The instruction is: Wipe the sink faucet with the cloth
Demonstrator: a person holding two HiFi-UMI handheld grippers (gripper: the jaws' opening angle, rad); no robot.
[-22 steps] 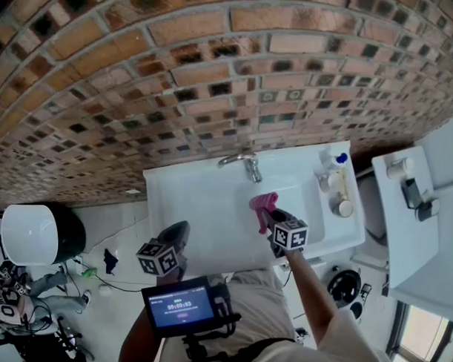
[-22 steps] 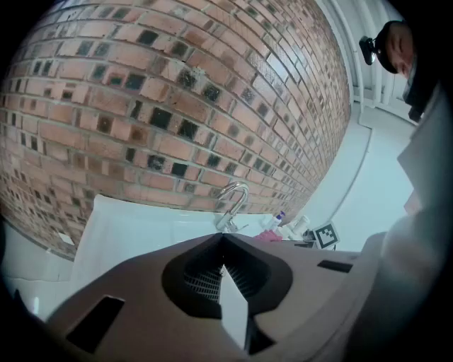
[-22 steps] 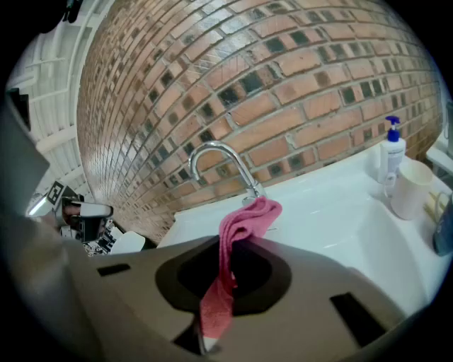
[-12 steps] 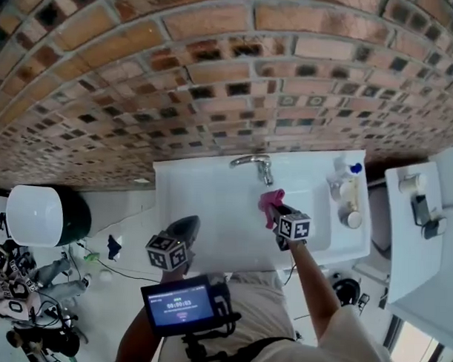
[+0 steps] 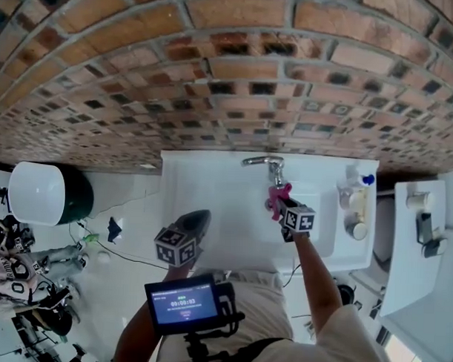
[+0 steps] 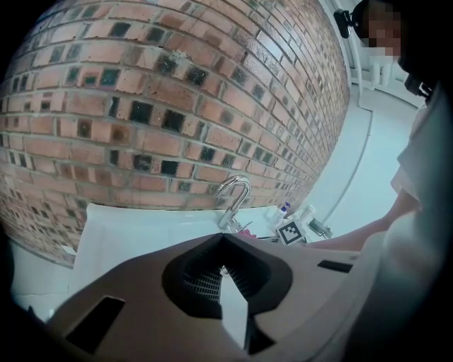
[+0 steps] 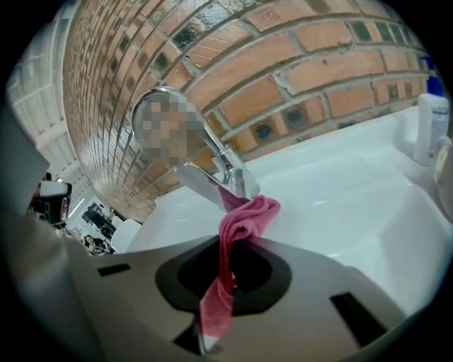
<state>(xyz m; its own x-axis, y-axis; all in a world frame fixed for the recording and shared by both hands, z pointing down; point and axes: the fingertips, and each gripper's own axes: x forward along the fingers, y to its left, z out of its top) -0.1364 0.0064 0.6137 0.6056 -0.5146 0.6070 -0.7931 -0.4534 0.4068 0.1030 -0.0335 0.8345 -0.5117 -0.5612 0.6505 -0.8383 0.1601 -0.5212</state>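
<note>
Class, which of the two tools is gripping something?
The right tool: its jaws are shut on the pink cloth, held at the faucet. The left tool is shut on nothing.

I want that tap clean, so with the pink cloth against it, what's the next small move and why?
Probably drag the right gripper, shut on the cloth, upward along the faucet. The cloth's bunched end seems to rest only against the faucet's lower body, and the curved spout above it is bare.
</note>
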